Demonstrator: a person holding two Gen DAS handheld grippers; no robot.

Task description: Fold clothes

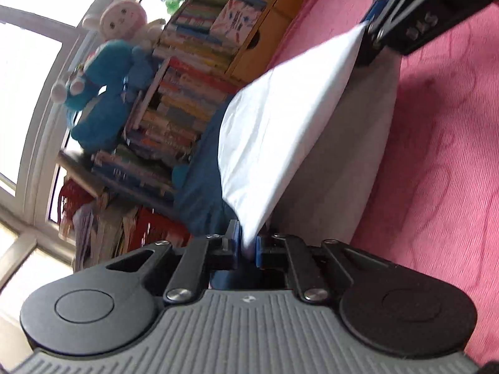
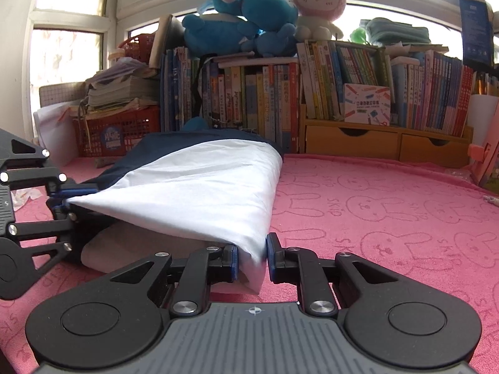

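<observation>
Two tools (image 2: 252, 260) (image 1: 248, 244) — clamped, white cloth (image 2: 199, 193) lifted

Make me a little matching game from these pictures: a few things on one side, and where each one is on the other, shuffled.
Things:
1. white cloth
2. pink bunny toy
3. red crate
4. wooden drawers

Places:
A. under the row of books on the right of the right wrist view
B. pinched at two corners, lifted off the pink mat
C. on top of the books, by the window
D. at the left, under a heap of papers

Pairs: 1-B, 2-C, 3-D, 4-A. The left tongs and right tongs each grip one corner.
</observation>
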